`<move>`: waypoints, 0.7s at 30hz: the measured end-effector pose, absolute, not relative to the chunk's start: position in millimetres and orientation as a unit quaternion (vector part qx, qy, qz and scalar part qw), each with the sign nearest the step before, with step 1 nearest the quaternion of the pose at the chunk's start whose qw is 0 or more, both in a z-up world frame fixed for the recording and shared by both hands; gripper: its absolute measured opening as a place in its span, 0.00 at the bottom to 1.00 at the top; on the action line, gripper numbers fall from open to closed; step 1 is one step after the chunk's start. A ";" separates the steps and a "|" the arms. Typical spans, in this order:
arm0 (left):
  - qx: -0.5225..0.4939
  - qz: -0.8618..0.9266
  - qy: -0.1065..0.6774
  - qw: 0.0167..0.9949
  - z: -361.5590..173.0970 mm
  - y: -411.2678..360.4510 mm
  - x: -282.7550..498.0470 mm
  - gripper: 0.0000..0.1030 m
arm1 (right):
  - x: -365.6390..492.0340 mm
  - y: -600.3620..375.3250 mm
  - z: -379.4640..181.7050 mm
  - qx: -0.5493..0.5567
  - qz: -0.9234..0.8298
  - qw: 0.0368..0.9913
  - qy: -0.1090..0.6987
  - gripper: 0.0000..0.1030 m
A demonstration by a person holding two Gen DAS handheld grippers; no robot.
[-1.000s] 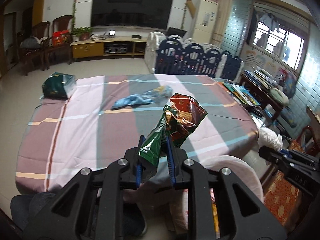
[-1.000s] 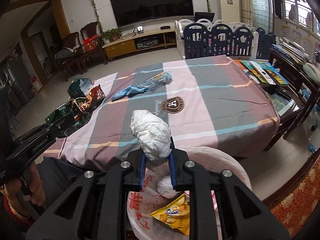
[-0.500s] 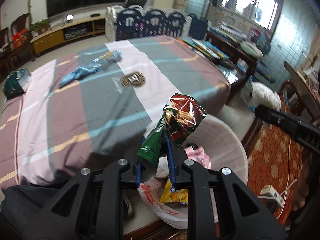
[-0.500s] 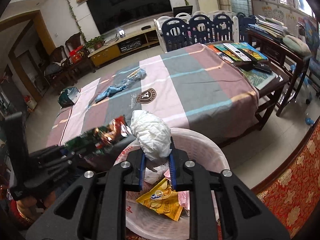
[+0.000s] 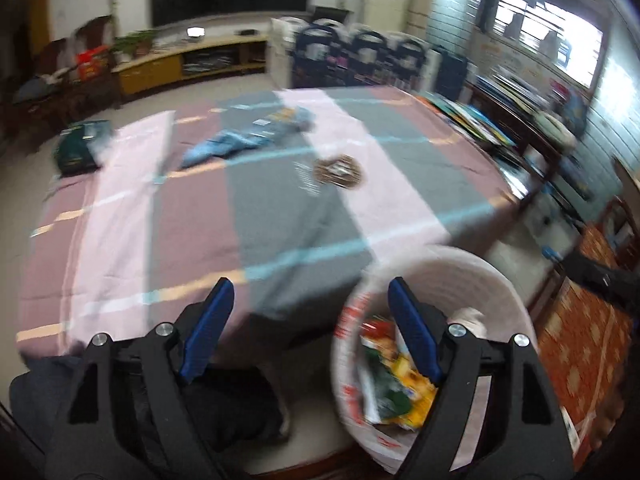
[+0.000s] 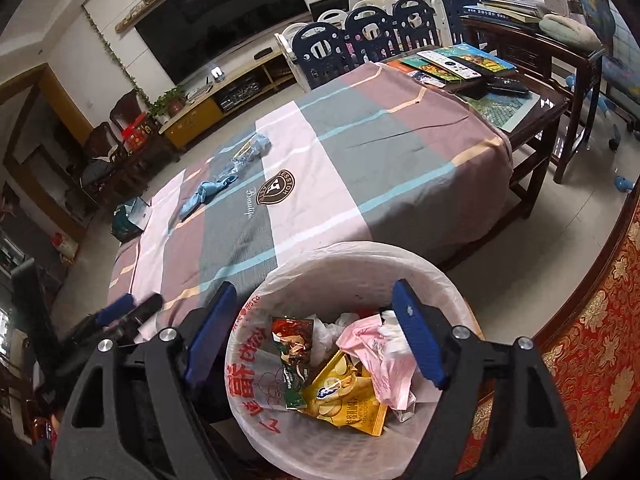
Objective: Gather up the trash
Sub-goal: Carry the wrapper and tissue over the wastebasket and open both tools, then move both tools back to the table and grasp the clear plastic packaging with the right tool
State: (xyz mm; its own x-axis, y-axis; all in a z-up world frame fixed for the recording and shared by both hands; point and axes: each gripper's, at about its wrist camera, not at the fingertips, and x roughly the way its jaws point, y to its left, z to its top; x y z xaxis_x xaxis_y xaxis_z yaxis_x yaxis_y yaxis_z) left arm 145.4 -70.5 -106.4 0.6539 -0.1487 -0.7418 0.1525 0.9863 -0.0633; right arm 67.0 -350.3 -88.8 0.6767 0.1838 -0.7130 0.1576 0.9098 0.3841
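Observation:
My left gripper hangs over the near table edge, left of the white lined bin; its jaws are opening with nothing between them. My right gripper hovers right above the bin, jaws also opening and empty. Inside the bin lie a green-and-red snack wrapper, a yellow chip bag, a pink plastic bag and white crumpled paper. On the striped tablecloth a blue wrapper lies at the far side. A dark green packet sits at the far left edge.
Books and remotes cover the table's right end. A blue-and-white playpen fence and a TV cabinet stand behind the table. A red patterned seat is at the right, and a person's dark trouser leg is below the left gripper.
Both grippers opened. The snack wrapper left the left jaws and the white wad left the right jaws; both now lie in the bin. The left gripper sank and swung left.

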 end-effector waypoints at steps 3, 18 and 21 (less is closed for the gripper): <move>-0.033 -0.026 0.397 0.917 -102.1 -33.7 157.9 0.77 | 83.9 -333.7 -86.7 0.201 0.020 0.893 0.402 0.76; -0.109 0.098 0.398 0.905 -151.4 87.3 208.2 0.77 | 328.4 -200.4 -108.8 0.138 0.099 0.894 0.414 0.76; -0.128 0.082 0.397 0.905 -153.9 93.1 208.6 0.77 | 389.3 -195.0 -122.7 0.176 0.077 0.883 0.428 0.76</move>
State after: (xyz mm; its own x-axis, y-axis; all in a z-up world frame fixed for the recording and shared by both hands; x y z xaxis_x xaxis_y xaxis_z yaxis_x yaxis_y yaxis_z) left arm 208.6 93.1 -153.9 0.6721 0.0471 -0.7390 -0.2504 0.9536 -0.1670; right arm 389.3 -195.0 -122.7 0.6214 0.2875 -0.7288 0.0140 0.9260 0.3773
